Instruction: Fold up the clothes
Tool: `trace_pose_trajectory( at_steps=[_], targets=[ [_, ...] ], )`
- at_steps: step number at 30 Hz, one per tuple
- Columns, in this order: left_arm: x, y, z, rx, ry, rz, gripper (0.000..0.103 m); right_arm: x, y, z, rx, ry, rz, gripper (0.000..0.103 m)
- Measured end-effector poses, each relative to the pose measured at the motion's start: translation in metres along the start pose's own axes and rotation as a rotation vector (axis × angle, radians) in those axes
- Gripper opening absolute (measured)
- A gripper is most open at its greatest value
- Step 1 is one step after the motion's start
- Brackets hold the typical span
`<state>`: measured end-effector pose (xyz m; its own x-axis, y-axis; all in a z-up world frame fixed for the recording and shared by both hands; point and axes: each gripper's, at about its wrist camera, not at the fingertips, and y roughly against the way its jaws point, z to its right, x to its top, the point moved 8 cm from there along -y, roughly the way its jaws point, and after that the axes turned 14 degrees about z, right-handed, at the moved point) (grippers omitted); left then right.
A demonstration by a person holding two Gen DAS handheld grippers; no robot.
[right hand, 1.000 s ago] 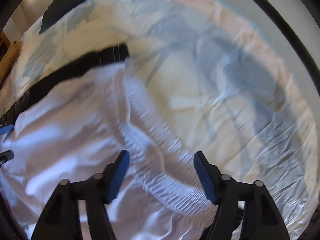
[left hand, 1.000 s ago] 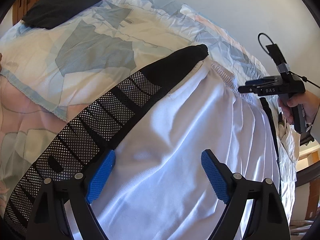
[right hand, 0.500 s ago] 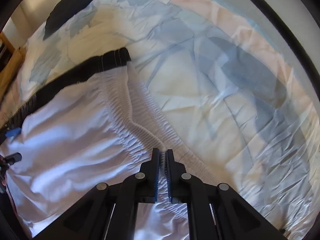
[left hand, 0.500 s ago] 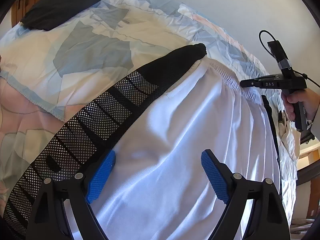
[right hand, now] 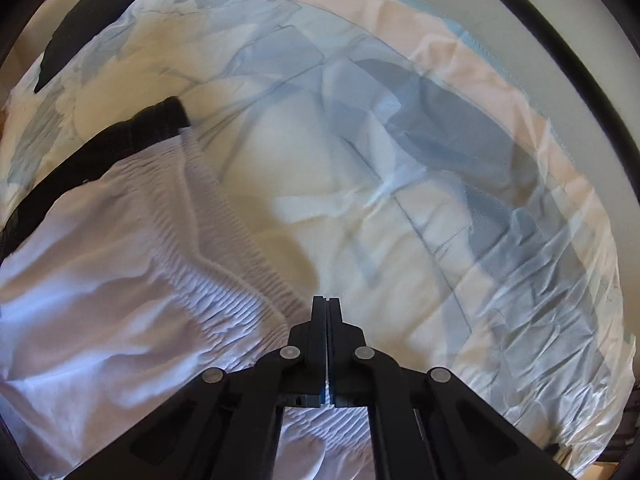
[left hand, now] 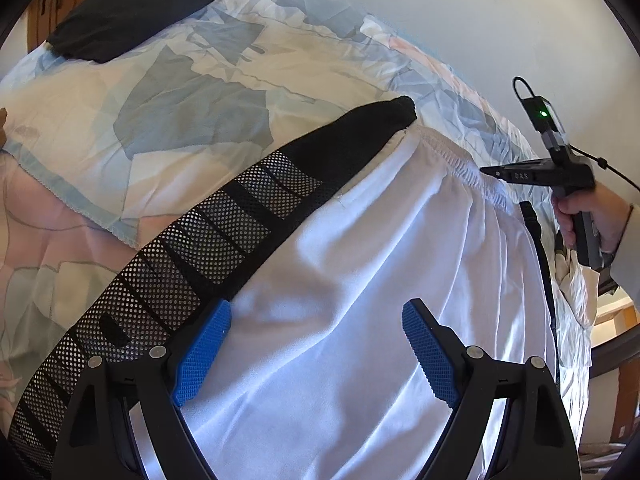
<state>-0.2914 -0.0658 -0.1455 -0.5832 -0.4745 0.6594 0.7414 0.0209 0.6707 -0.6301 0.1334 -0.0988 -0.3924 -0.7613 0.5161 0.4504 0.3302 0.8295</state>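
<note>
Both claws differ: right claw [right hand: 327, 312] has pinched and lifted the shorts' waistband [right hand: 224, 268]; left claw [left hand: 316, 344] stays spread.

Bright daylight, glare on white shorts [left hand: 360, 320], soft shadows in folds, right wrist view motion-blurred, left wrist view sharp, heavy fisheye bending, black vignette at corners

A bed [left hand: 192, 92] in a pastel patchwork cover bears white shorts [left hand: 360, 300] — black mesh-striped — and a black cloth [left hand: 132, 12].
</note>
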Motion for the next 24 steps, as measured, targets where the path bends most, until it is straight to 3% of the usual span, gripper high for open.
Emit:
trace_pose_trajectory(
  at_steps=[1,2,5,7,9,13,17,19,22,24],
  targets=[
    [0.000,0.000,-0.001,0.000,0.005,-0.001,0.087,0.003,0.007,0.003,-0.014,0.001,0.017,0.041],
    [0.001,0.000,-0.001,-0.001,0.010,0.000,0.087,0.005,0.016,0.010,-0.041,-0.013,0.041,0.064],
    [0.005,0.002,0.003,-0.030,0.025,0.012,0.087,0.000,0.051,0.038,-0.137,-0.079,0.126,0.083],
    [0.012,0.010,0.014,-0.078,0.011,0.052,0.087,-0.034,0.082,0.035,-0.256,-0.186,0.146,0.091],
    [0.016,0.017,0.025,-0.107,-0.031,0.088,0.087,-0.076,0.110,0.021,-0.333,-0.310,0.153,0.094],
    [0.007,0.013,0.038,-0.098,-0.122,0.062,0.087,-0.169,0.145,-0.039,-0.317,-0.570,0.142,0.094],
    [-0.001,0.002,0.037,-0.132,-0.092,0.001,0.087,-0.249,0.195,-0.133,-0.259,-0.729,0.145,0.099],
    [-0.002,0.004,0.042,-0.147,-0.078,-0.009,0.087,-0.270,0.210,-0.184,-0.164,-0.787,0.123,0.102],
    [-0.002,0.014,0.063,-0.165,-0.159,0.026,0.087,-0.280,0.227,-0.230,-0.084,-0.845,0.144,0.102],
    [-0.007,0.021,0.077,-0.168,-0.234,0.043,0.087,-0.285,0.234,-0.245,-0.101,-0.848,0.161,0.101]
  ],
)
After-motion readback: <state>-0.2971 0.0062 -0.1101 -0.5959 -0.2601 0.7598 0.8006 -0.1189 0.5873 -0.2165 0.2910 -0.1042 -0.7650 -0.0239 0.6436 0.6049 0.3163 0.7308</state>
